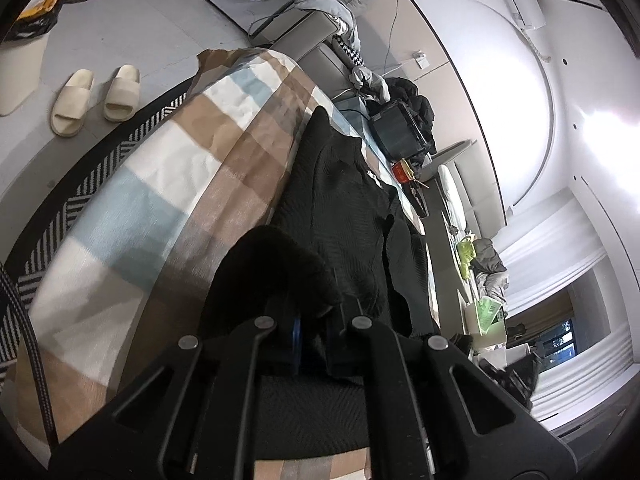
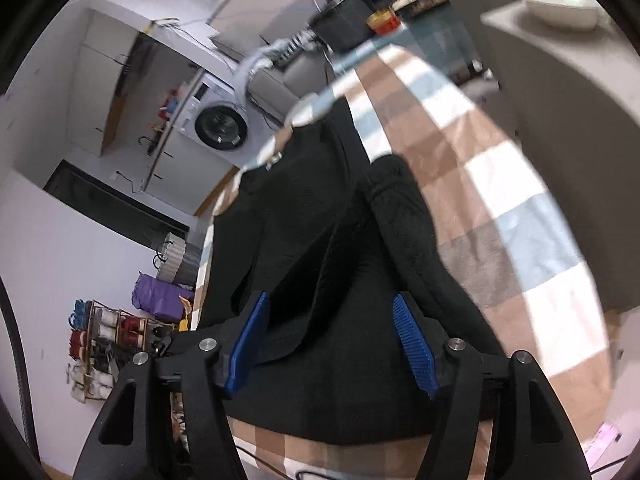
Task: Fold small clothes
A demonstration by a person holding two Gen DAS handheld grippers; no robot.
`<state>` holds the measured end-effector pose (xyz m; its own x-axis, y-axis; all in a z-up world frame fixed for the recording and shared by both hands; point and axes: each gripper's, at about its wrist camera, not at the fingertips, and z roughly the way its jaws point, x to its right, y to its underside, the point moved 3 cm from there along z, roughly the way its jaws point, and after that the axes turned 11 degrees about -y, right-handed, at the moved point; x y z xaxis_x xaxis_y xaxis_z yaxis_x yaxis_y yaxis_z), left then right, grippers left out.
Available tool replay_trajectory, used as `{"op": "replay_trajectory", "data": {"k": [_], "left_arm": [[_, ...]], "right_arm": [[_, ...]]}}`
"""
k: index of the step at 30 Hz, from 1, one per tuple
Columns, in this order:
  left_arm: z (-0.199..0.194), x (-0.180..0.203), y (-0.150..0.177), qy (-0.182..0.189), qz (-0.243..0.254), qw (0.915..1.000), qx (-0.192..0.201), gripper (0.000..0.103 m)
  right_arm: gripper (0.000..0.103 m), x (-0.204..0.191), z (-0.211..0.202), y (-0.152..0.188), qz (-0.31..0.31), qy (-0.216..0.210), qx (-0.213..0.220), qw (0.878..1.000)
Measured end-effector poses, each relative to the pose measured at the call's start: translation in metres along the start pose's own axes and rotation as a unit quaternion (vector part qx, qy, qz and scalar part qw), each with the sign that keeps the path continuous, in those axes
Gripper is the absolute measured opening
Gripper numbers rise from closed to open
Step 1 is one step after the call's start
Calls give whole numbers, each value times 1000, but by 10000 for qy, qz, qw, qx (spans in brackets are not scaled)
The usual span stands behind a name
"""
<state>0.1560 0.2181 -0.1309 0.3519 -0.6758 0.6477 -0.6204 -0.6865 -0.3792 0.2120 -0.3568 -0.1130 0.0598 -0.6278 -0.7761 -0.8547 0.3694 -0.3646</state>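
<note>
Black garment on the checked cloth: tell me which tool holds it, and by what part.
The left tool is shut on a bunched fold at the black garment's near edge. The right tool stands open over it, pads clear, holding nothing.

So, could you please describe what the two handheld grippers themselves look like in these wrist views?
Both are matte black plastic linkage frames with triangular cut-outs and round silver pivot pins. The right gripper carries two bright blue, finely ribbed finger pads. On the left gripper only a sliver of blue pad shows between the black fingers. A braided black-and-white cable runs along the left view's edge. No hands or sleeves are visible.
</note>
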Motion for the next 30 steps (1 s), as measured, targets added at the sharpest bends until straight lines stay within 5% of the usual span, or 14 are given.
{"op": "replay_trajectory", "data": {"k": [16,21,26,30], "left_arm": [[-17,-20,49,-88,244,9997,7,6],[-18,-23,50,-41,263,9996,-30,6],[-16,-23,48,-26,227,9997,-37,6],[-18,-18,40,16,236,9997,63,5]], "right_arm": [[65,-15,73,-27,459,1051,-654,9912],[43,3,70,-24,748,1155,-675,9882],[6,23,62,-16,943,400,-416,9939],[5,16,45,-13,480,47,80,9988]]}}
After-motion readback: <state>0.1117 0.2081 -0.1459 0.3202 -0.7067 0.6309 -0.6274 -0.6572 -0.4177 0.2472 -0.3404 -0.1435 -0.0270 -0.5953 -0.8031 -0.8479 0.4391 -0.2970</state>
